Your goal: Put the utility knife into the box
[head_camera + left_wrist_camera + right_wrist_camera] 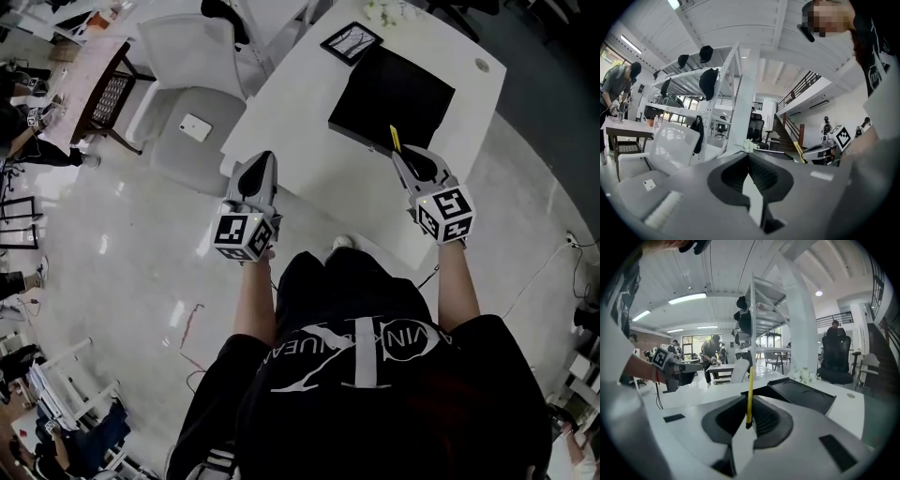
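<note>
A slim yellow utility knife [395,139] stands up between the jaws of my right gripper [405,157], which is shut on its lower end. This gripper hovers over the near edge of the black box [392,98] on the white table [309,159]. In the right gripper view the knife [750,390] rises straight from the jaws, with the box [801,392] just beyond it. My left gripper [258,173] hangs at the table's left front corner, shut and holding nothing. In the left gripper view its jaws meet at the tips [749,157].
A black framed lid [351,41] lies beyond the box, with small white flowers [384,11] at the table's far end. A white chair [192,94] with a small white card [195,127] on its seat stands left of the table. A wooden side table [98,89] is farther left.
</note>
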`<action>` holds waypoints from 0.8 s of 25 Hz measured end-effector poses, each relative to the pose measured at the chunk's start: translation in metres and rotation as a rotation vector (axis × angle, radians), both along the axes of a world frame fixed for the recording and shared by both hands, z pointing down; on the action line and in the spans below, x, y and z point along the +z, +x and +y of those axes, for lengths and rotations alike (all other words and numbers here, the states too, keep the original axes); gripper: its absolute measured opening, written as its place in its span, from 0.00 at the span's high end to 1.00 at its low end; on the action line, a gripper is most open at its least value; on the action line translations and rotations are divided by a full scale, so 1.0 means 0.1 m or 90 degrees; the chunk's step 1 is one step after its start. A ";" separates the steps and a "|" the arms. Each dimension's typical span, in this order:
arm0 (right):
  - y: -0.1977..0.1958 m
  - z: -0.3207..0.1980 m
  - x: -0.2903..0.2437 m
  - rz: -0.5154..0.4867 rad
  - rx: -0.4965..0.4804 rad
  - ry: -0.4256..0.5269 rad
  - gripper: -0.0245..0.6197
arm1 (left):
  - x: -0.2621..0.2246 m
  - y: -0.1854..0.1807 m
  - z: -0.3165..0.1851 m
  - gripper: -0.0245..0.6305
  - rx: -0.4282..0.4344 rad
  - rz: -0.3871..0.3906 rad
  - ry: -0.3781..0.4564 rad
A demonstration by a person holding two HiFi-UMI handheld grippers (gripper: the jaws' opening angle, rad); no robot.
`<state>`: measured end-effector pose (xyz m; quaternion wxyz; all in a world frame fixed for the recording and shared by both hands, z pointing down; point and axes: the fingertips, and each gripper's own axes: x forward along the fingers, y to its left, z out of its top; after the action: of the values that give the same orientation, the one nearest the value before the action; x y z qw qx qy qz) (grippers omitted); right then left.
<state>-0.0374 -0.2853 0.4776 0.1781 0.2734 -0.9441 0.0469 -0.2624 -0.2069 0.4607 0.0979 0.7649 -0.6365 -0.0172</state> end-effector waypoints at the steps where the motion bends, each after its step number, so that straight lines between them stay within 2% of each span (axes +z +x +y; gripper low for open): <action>1: 0.00 0.00 0.02 0.010 -0.004 -0.002 0.88 | 0.00 0.01 -0.03 0.95 0.004 0.000 -0.001; 6: -0.02 -0.05 0.10 0.052 -0.011 -0.027 0.88 | -0.03 0.07 -0.23 0.95 0.032 -0.008 -0.004; 12: 0.03 -0.17 0.18 0.086 0.026 -0.043 0.88 | 0.02 0.16 -0.54 0.95 0.086 -0.005 -0.014; 20: -0.17 -0.45 0.37 0.185 0.033 -0.086 0.88 | 0.02 0.13 -1.01 0.95 0.153 -0.008 -0.017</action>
<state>-0.0542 -0.3301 0.5147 0.3294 0.2892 -0.8957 0.0747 -0.2496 -0.3076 0.4622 0.1053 0.8342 -0.5413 0.0081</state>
